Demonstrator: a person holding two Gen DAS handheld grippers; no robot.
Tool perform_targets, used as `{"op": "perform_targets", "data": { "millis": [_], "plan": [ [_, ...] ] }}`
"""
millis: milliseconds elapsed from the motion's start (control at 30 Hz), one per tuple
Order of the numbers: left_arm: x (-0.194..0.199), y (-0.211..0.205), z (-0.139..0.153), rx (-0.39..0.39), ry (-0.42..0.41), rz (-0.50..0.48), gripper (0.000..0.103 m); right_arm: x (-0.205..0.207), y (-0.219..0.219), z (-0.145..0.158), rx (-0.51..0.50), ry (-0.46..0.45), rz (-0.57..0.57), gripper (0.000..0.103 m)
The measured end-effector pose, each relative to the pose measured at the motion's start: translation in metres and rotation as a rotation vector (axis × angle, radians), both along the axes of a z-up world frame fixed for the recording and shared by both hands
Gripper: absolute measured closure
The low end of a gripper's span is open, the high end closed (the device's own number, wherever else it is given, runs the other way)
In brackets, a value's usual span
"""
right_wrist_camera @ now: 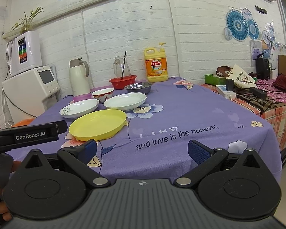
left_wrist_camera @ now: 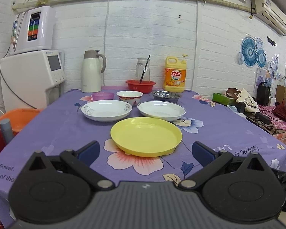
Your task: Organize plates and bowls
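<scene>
A yellow plate (left_wrist_camera: 145, 136) (right_wrist_camera: 98, 124) lies nearest me on the purple floral tablecloth (left_wrist_camera: 57, 129). Behind it lie a white floral plate (left_wrist_camera: 106, 110) (right_wrist_camera: 79, 108) at left and a plain white plate (left_wrist_camera: 161, 110) (right_wrist_camera: 125, 101) at right. Further back stand a pink bowl (left_wrist_camera: 103, 96), a red-patterned bowl (left_wrist_camera: 129, 96) (right_wrist_camera: 103, 93) and a steel bowl (left_wrist_camera: 166, 96) (right_wrist_camera: 138, 87). My left gripper (left_wrist_camera: 145, 150) is open and empty, just in front of the yellow plate. My right gripper (right_wrist_camera: 142, 148) is open and empty over bare cloth, right of the plates.
Along the wall stand a white thermos (left_wrist_camera: 91, 72), a red basket (left_wrist_camera: 140, 85), a glass jug (left_wrist_camera: 142, 69) and a yellow detergent bottle (left_wrist_camera: 175, 74). A water dispenser (left_wrist_camera: 32, 80) and an orange tub (left_wrist_camera: 19, 120) are left. A cluttered side table (right_wrist_camera: 257, 95) is right.
</scene>
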State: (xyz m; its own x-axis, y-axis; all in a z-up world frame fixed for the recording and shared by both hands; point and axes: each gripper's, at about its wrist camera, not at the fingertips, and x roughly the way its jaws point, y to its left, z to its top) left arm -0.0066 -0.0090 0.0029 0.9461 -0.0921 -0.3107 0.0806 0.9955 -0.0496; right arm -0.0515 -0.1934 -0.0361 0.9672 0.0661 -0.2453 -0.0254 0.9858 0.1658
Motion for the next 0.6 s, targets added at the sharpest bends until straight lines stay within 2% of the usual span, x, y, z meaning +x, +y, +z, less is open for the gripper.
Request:
{"op": "perform_targets", "data": {
  "millis": [600],
  "plan": [
    [0.0, -0.0013, -0.002, 0.013, -0.004, -0.018, 0.0, 0.0016, 0.0027, 0.001, -0.002, 0.009, 0.01, 0.0]
  ]
}}
